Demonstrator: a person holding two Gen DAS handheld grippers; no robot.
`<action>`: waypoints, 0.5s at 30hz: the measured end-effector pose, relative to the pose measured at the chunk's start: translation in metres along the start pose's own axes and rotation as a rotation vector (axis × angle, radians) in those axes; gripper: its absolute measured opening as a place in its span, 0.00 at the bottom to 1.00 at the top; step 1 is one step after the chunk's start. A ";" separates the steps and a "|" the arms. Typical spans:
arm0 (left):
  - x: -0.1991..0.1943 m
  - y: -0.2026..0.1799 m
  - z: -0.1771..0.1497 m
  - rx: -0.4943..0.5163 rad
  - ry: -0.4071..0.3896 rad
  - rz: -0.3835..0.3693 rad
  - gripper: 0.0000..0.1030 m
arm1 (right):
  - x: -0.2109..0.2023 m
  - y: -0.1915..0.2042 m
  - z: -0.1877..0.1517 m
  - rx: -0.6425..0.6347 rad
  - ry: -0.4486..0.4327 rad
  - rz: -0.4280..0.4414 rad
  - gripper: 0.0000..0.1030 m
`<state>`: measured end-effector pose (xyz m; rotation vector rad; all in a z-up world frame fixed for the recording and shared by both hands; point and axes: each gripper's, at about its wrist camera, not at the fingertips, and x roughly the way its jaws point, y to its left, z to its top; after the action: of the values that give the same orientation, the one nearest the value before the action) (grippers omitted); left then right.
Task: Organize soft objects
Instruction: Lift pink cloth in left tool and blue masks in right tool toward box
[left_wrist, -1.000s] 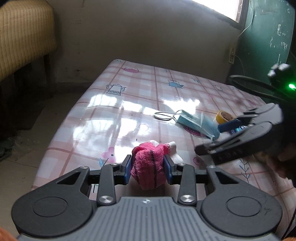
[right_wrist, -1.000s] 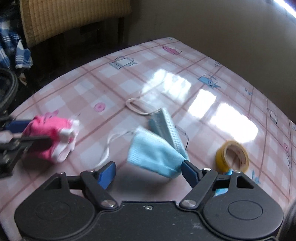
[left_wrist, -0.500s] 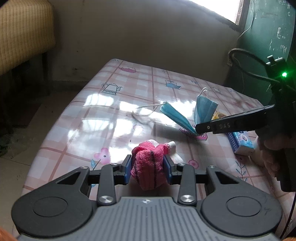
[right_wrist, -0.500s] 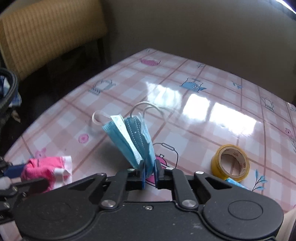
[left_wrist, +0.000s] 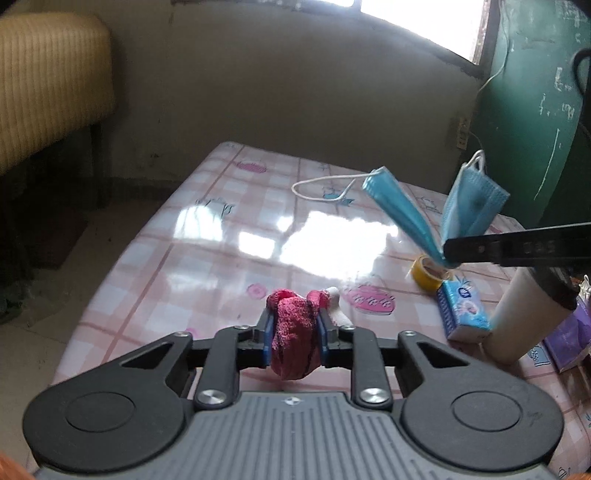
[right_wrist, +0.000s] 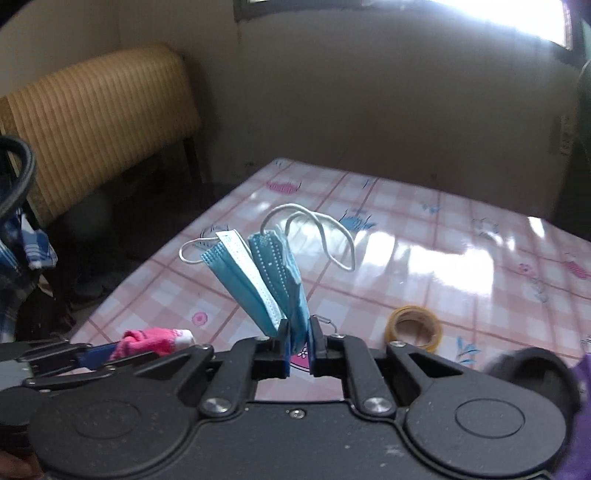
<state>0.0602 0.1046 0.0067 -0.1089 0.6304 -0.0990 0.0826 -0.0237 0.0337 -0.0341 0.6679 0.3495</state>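
My left gripper (left_wrist: 294, 332) is clamped on the pink cloth (left_wrist: 293, 341), bunched between its pads above the table (left_wrist: 207, 266). My right gripper (right_wrist: 297, 341) pinches the blue masks (right_wrist: 266, 273) by their lower ends; they fan upward, off the table.

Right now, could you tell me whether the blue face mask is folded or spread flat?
Folded: the blue face mask is doubled over, pinched at its bend by the right gripper, halves fanning upward.
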 end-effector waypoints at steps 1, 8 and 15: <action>-0.003 -0.004 0.002 0.007 -0.007 -0.002 0.22 | -0.008 -0.002 0.000 0.005 -0.011 -0.006 0.10; -0.028 -0.035 0.021 0.055 -0.059 0.003 0.21 | -0.057 -0.015 0.001 0.024 -0.083 -0.037 0.10; -0.045 -0.067 0.043 0.077 -0.080 0.053 0.21 | -0.090 -0.026 0.005 0.061 -0.134 -0.052 0.10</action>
<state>0.0459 0.0465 0.0761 -0.0216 0.5486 -0.0670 0.0292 -0.0752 0.0906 0.0297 0.5435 0.2791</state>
